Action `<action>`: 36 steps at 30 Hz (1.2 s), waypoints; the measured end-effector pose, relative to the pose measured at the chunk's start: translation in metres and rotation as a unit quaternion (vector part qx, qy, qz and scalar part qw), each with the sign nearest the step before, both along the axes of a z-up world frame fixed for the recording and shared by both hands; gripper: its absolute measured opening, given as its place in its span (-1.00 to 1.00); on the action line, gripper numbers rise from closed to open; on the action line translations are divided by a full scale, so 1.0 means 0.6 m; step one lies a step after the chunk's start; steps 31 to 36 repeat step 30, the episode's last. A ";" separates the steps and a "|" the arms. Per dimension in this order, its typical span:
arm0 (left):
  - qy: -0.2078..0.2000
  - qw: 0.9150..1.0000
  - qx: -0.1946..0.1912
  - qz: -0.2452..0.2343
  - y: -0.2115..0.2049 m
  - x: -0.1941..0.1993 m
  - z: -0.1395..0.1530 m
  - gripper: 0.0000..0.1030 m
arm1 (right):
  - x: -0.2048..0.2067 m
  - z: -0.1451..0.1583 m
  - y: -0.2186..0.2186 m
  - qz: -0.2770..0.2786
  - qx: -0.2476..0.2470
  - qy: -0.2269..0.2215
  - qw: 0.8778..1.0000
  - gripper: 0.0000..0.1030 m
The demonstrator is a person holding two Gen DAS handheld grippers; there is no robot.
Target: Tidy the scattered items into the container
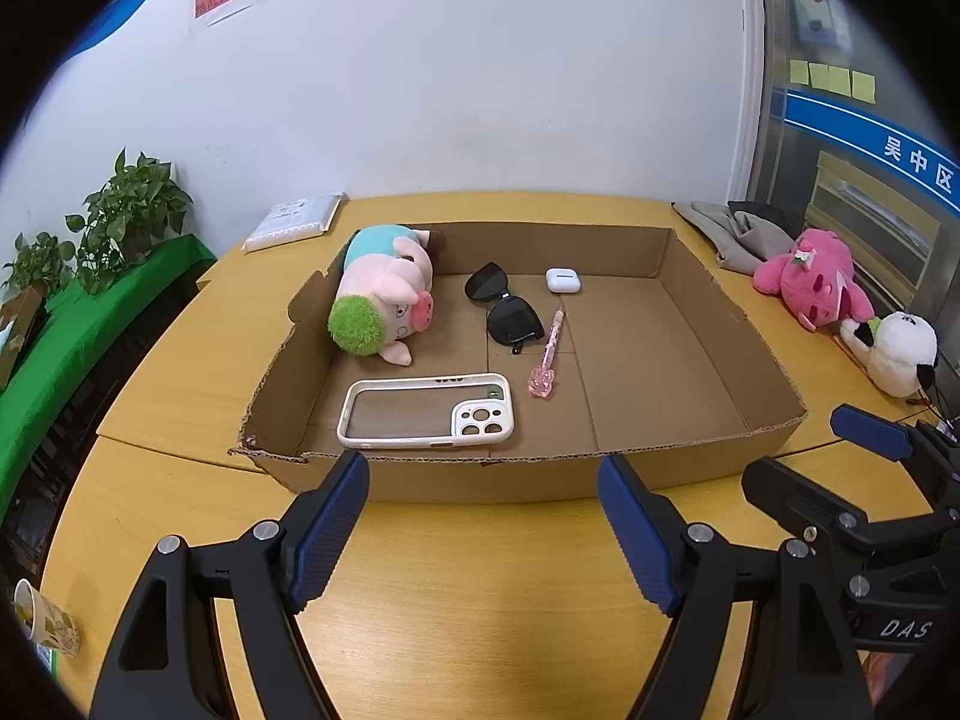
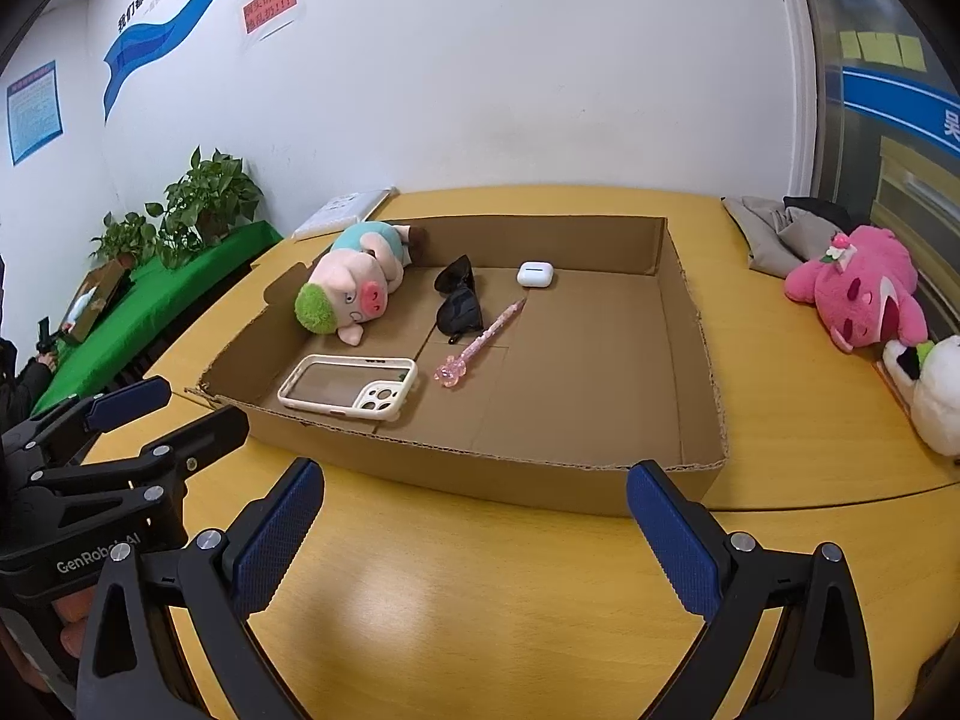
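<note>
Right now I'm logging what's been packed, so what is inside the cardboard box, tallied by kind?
Inside the cardboard box:
Pig plush toy: 1
Sunglasses: 1
Earbud case: 1
Pink pen: 1
Phone case: 1
Total: 5

Brown cardboard box point(image 1: 708, 324) holds a pink pig toy point(image 1: 384, 294) with green hair, black sunglasses point(image 1: 507, 312), a pink pen point(image 1: 549, 354), a white earbud case point(image 1: 563, 280) and a cream, perhaps white, phone case point(image 1: 426, 411); yellow wooden table point(image 1: 480, 588).
</note>
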State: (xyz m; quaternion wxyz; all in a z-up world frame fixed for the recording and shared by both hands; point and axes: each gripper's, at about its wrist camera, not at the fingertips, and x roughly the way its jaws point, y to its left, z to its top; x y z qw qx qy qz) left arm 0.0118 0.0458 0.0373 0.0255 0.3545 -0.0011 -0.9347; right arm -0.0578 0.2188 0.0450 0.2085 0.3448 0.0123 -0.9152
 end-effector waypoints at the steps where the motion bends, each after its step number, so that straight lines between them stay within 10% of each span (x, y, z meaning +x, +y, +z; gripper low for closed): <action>1: -0.001 1.000 0.000 0.001 -0.002 -0.001 -0.001 0.52 | 0.000 -0.001 -0.001 -0.002 -0.001 -0.001 1.000 0.99; 36: -0.014 0.999 0.029 0.010 -0.021 0.007 -0.022 0.53 | 0.013 -0.009 -0.031 0.005 0.035 -0.006 0.999 0.99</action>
